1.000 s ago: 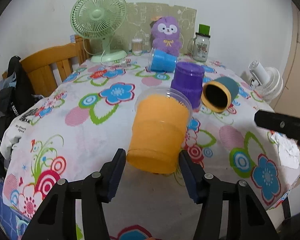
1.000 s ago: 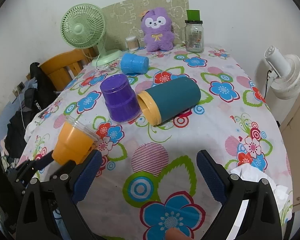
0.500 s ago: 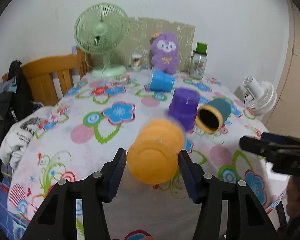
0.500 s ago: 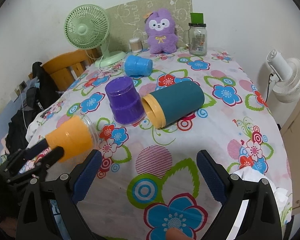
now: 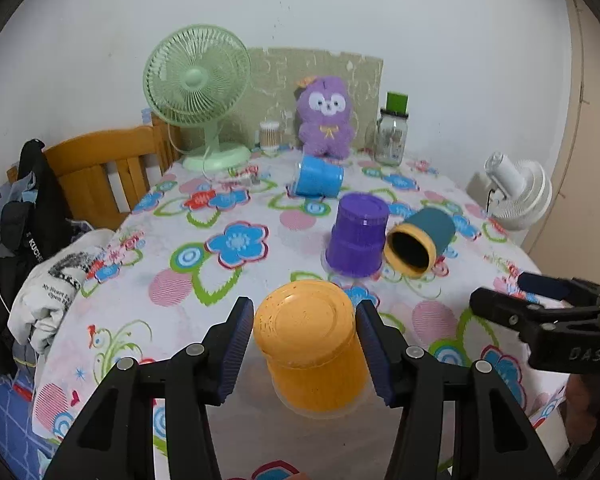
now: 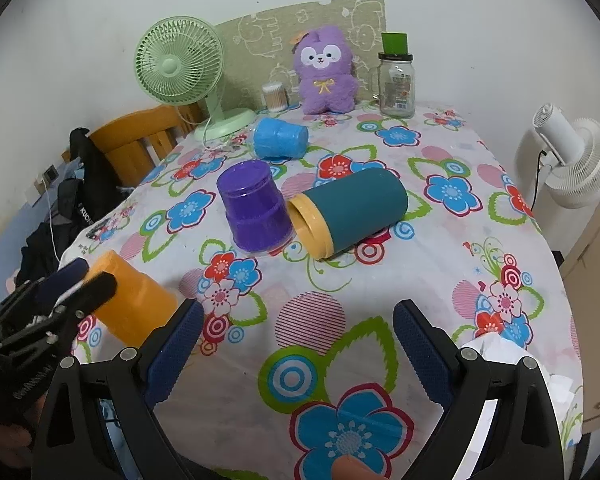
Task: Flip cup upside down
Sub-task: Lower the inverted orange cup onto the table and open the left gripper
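Observation:
My left gripper is shut on an orange cup and holds it above the near edge of the flowered table. The cup's flat base faces up and toward the camera, its clear rim points down. In the right wrist view the orange cup hangs tilted at the left, held by the left gripper. My right gripper is open and empty over the table's near side; it also shows in the left wrist view at the right.
A purple cup stands upside down mid-table. A teal cup with a yellow rim lies on its side beside it. A blue cup lies farther back. A green fan, plush toy and glass jar line the back.
The left gripper has turned the orange cup over: its rim was up, then it lay sideways, now its base faces up. The right gripper stayed open and nearly still.

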Available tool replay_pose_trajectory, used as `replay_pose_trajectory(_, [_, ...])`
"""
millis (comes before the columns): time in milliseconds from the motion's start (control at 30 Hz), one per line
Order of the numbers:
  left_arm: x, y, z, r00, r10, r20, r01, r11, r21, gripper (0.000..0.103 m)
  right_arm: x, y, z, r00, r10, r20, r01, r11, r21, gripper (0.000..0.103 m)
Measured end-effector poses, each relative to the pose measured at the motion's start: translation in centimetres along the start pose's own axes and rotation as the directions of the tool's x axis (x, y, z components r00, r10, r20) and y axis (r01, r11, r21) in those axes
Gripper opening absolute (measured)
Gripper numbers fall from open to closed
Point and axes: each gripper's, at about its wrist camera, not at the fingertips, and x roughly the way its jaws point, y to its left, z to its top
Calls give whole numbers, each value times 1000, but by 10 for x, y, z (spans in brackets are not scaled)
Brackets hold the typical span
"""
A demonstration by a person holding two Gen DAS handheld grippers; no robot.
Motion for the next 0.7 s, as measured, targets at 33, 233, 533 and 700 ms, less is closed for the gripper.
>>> replay_pose_trajectory(33, [2, -1, -1, 1000, -1, -6, 1, 1000, -3, 55, 0, 0, 0, 1000, -1, 0, 1, 1000, 0, 97])
replay_pose_trajectory(233, [2, -6, -3, 1000, 16, -3, -15, 1000, 12, 76, 0, -1, -1, 1000, -9, -2, 9, 1000, 1, 97])
replay_pose_trajectory(533, [-4, 0, 0, 1000, 22, 6, -22, 1000, -11, 82, 2, 4, 0, 1000, -3, -3, 3, 1000, -12, 97])
replay_pose_trajectory(700, [-8, 4, 3, 1000, 23, 12, -23, 1000, -21, 83, 1, 7, 2, 1000, -4, 2, 4, 1000, -20, 97])
